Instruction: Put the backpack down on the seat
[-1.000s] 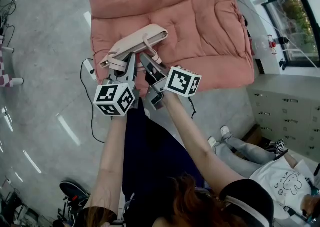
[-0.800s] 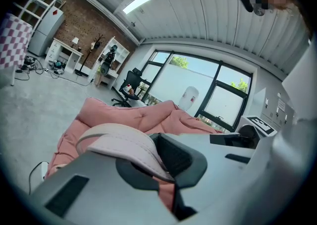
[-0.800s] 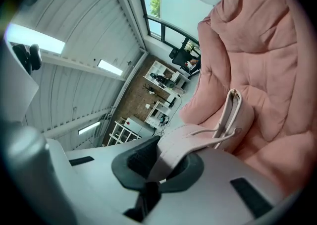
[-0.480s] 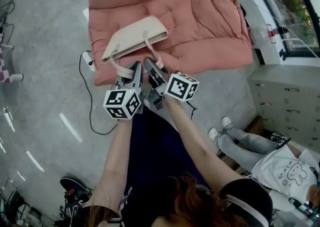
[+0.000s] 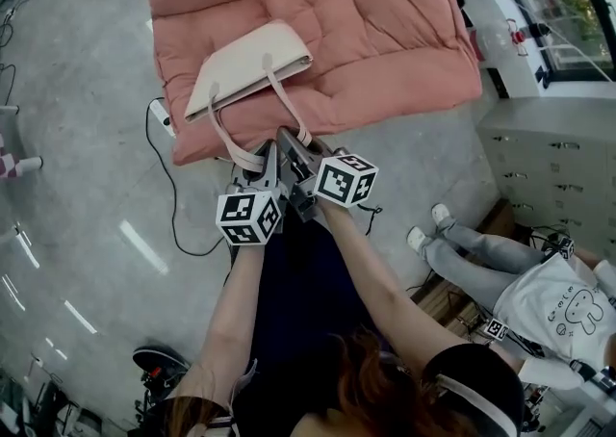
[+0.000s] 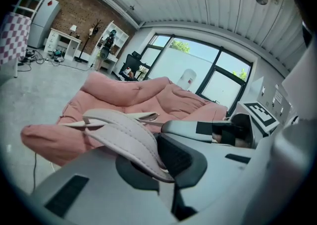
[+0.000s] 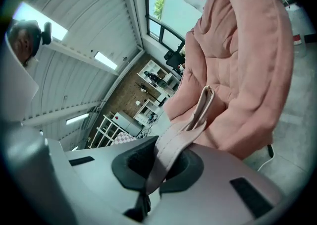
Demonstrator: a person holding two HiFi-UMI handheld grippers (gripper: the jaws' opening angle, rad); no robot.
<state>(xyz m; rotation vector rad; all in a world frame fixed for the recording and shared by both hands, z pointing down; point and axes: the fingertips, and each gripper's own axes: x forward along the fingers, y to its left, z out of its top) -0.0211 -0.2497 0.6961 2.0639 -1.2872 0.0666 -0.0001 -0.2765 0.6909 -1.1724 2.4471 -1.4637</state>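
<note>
The beige backpack (image 5: 246, 67) lies flat on the pink cushioned seat (image 5: 385, 31), near its front left part. Two pale straps run from it back to my grippers. My left gripper (image 5: 266, 154) is shut on the left strap (image 5: 229, 144), which crosses its dark pads in the left gripper view as a broad stitched band (image 6: 126, 140). My right gripper (image 5: 289, 140) is shut on the right strap (image 5: 285, 100); the right gripper view shows that strap (image 7: 171, 149) pinched in the jaws, with the bag's edge (image 7: 204, 101) against the seat (image 7: 242, 60). Both grippers hover just off the seat's front edge.
A white power strip (image 5: 160, 118) with a black cable (image 5: 173, 204) lies on the grey floor left of the seat. Grey drawer cabinets (image 5: 558, 166) stand at the right. A seated person's legs and shoes (image 5: 452, 252) are at lower right.
The bag has gone from hanging close under the grippers to lying on the cushion. Both grippers have drawn back toward me and lower, and the straps now stretch out between.
</note>
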